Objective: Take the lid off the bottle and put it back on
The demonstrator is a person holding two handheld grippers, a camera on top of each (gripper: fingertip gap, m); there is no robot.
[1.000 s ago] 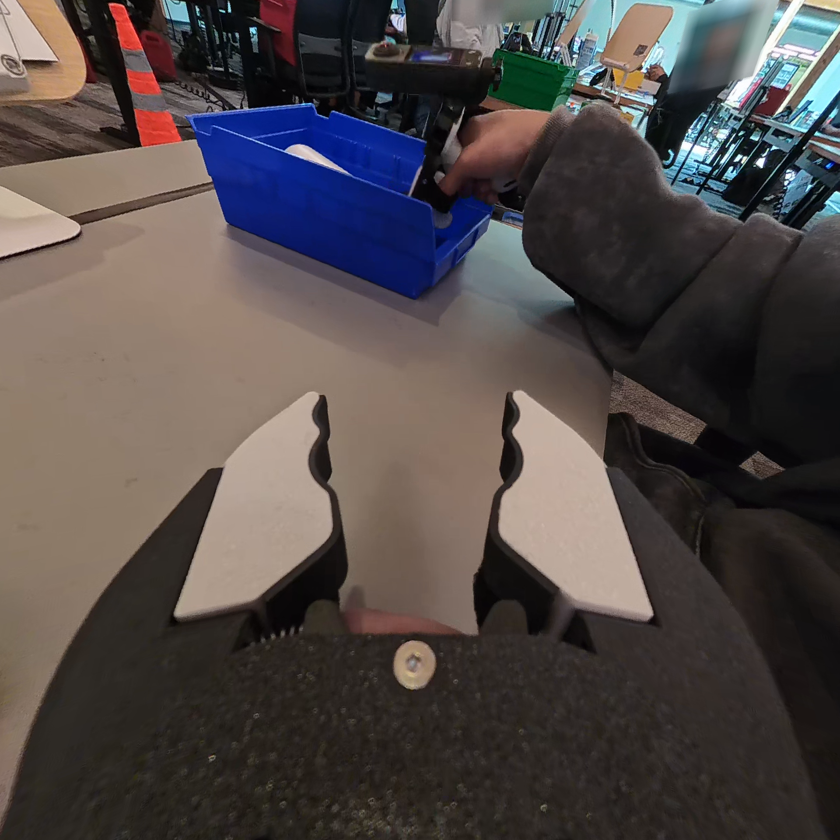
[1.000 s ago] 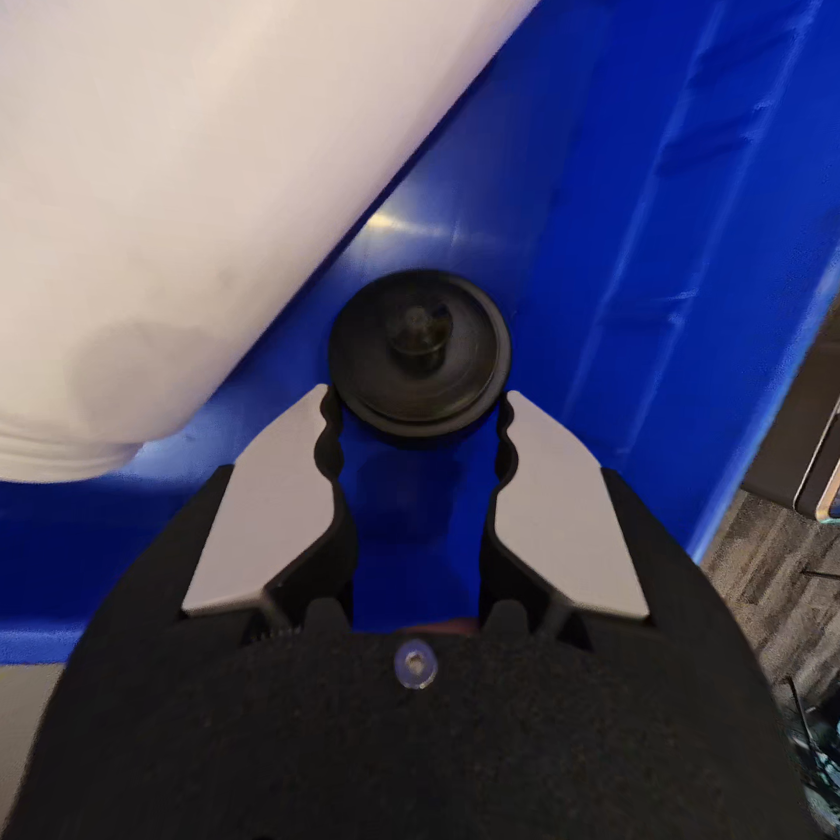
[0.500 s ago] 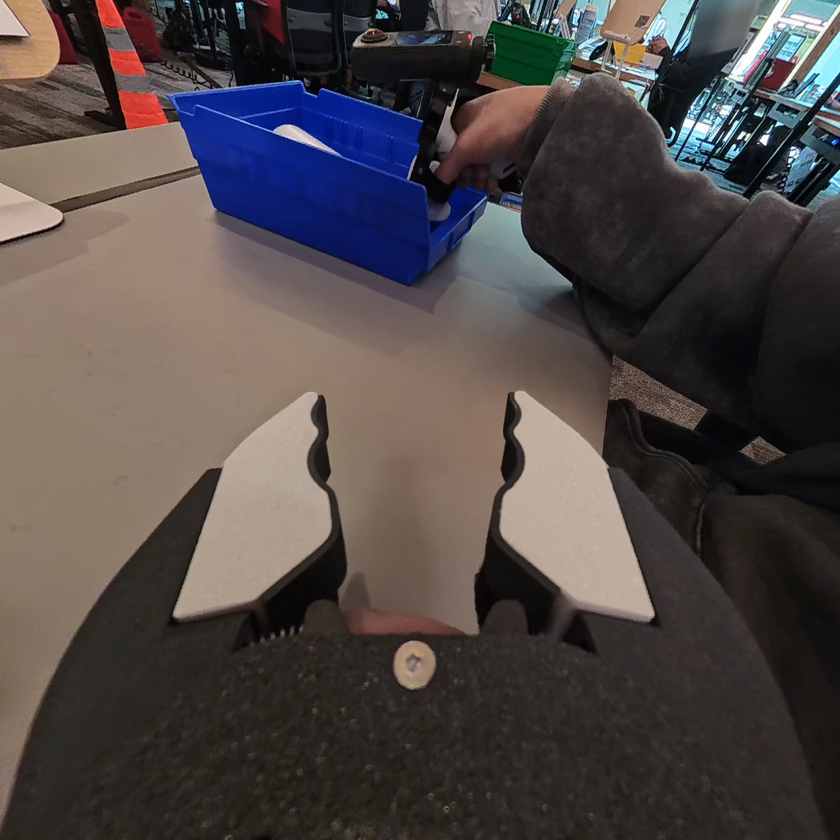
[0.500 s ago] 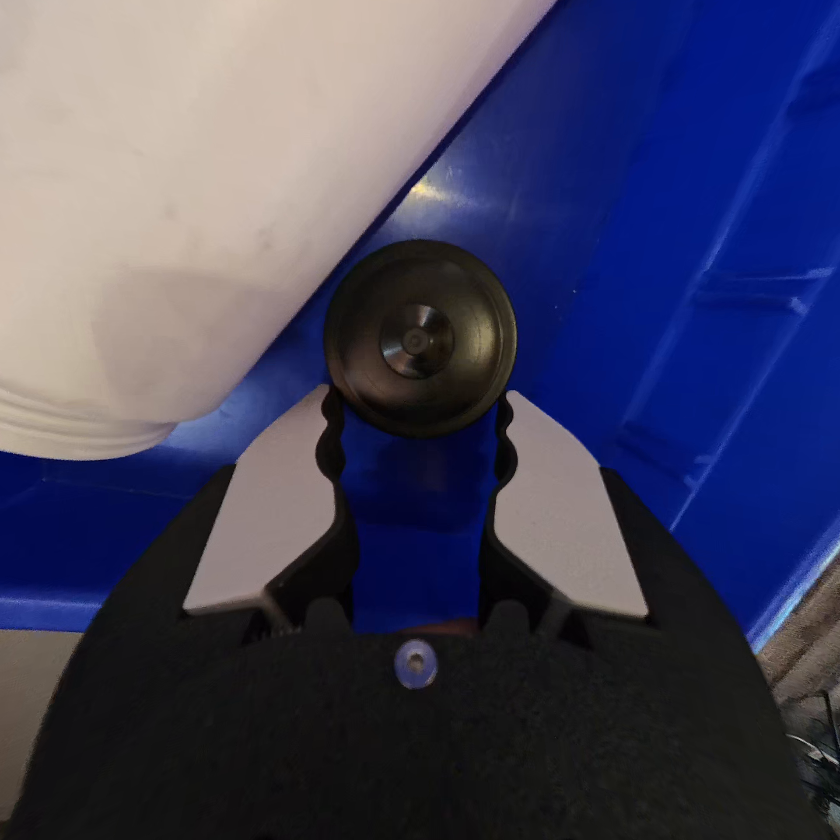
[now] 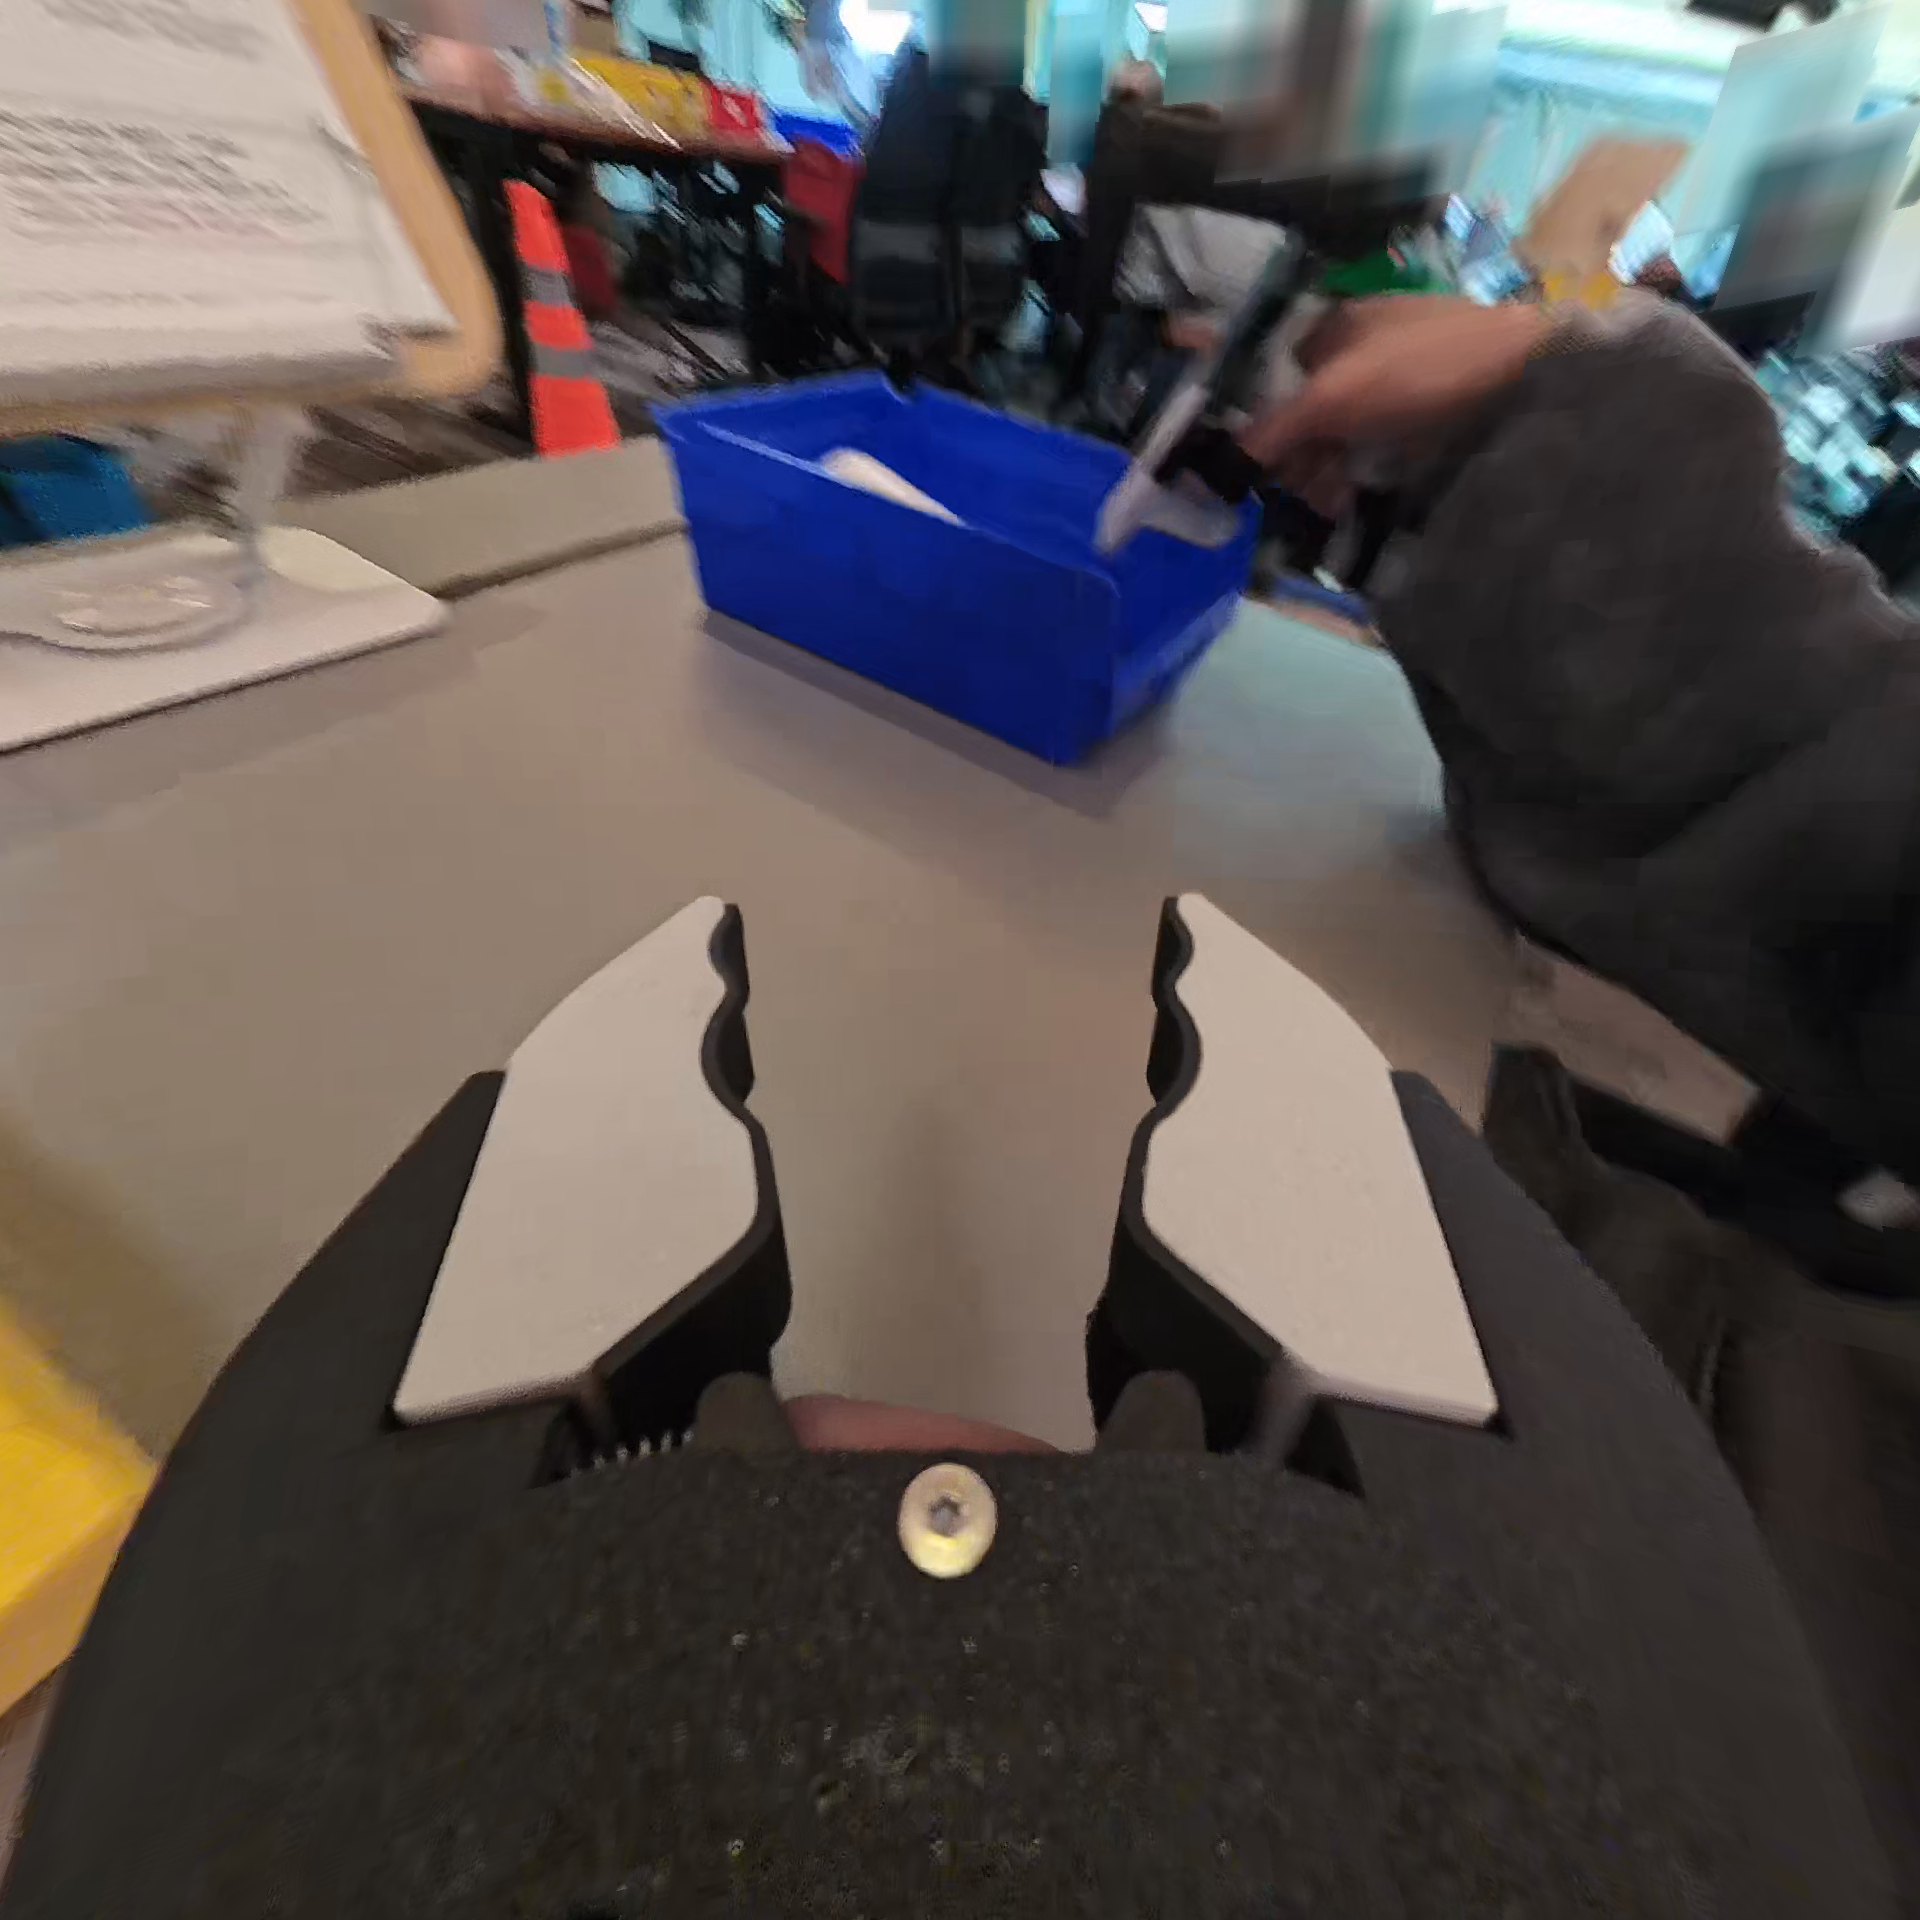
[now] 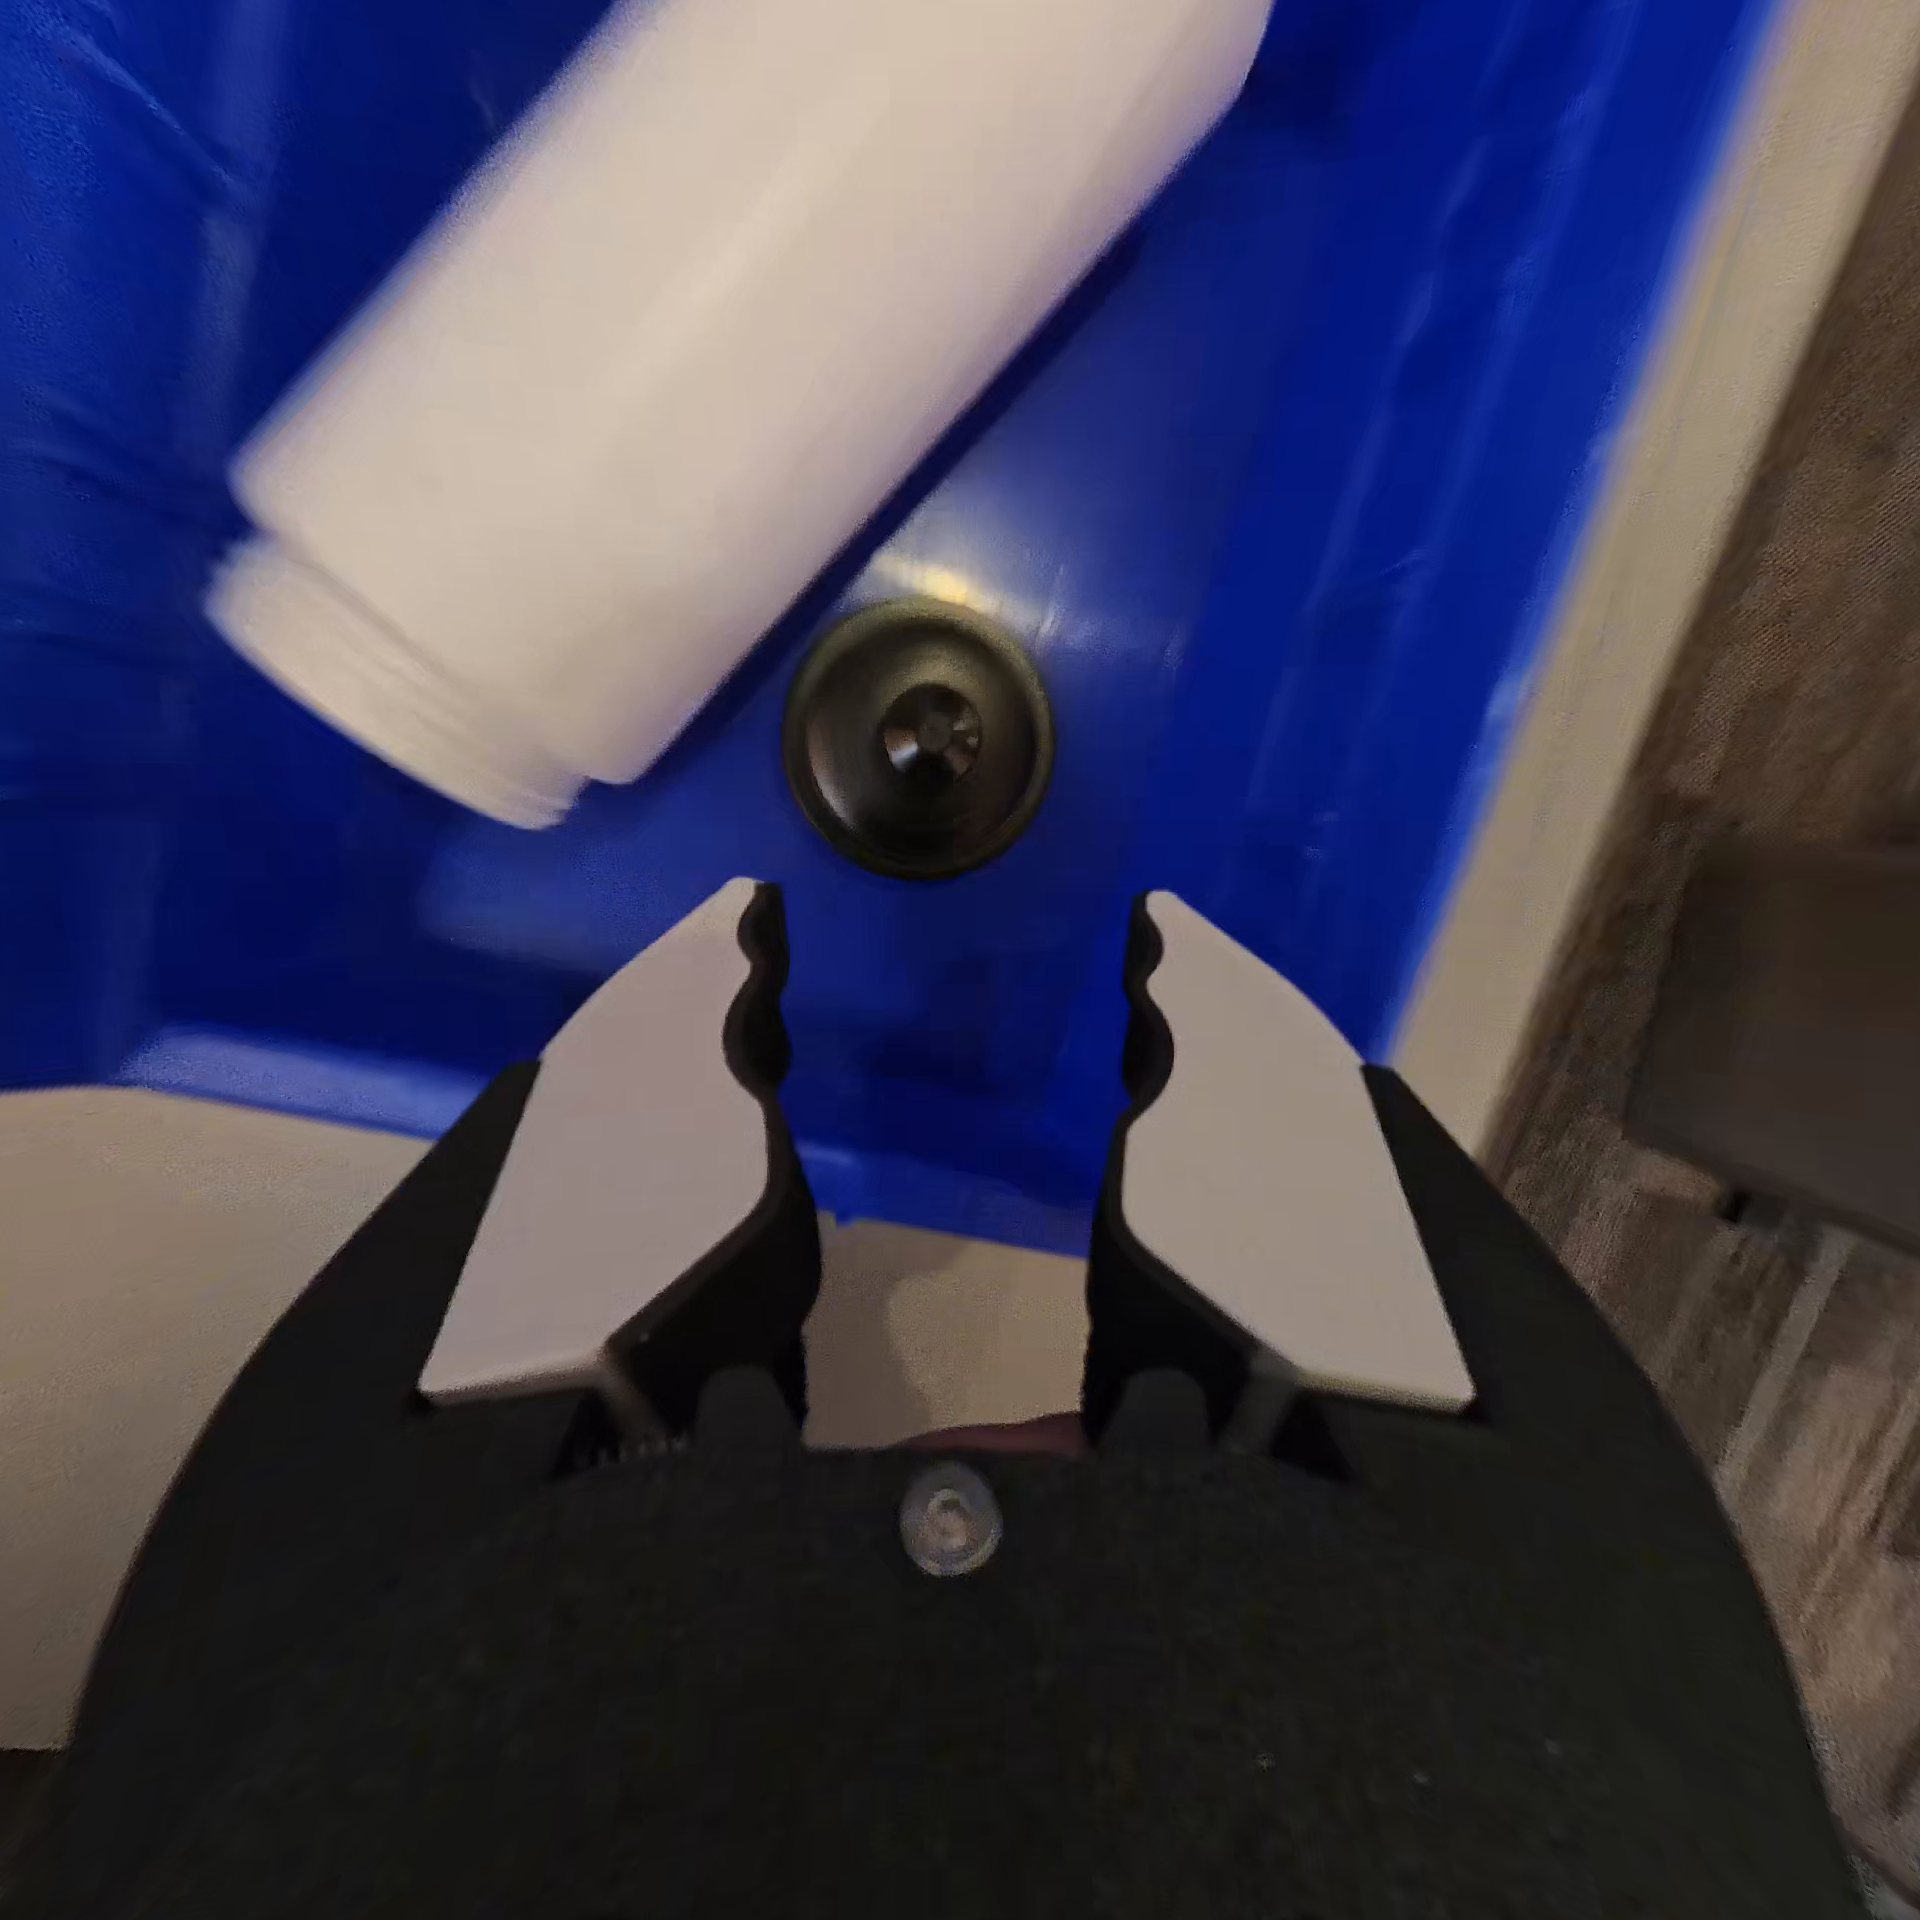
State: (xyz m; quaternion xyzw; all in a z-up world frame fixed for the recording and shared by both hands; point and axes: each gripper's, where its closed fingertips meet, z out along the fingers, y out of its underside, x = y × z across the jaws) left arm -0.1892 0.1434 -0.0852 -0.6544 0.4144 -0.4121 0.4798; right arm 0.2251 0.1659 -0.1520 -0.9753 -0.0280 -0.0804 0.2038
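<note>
**Half done: lid off, bottle waiting in the bin**

Two pieces lie apart on the floor of the blue bin (image 6: 1299,436): the white bottle (image 6: 727,343) on its side with its threaded neck bare, and the black lid (image 6: 918,740) flat just beside that neck, not touching it as far as the blur allows. Removal looks finished; refitting the lid is still to do, and neither piece is held.

The right gripper (image 6: 954,904) points down into the bin from above its near wall, fingers spread and empty, the lid just beyond the tips. In the left wrist view it shows far off, tilted steeply over the bin's right end, gripped by a hand (image 5: 1382,405) in a grey sleeve.

The left gripper (image 5: 948,914) hangs low over the grey table (image 5: 416,883), well short of the bin, jaws apart with nothing between them
</note>
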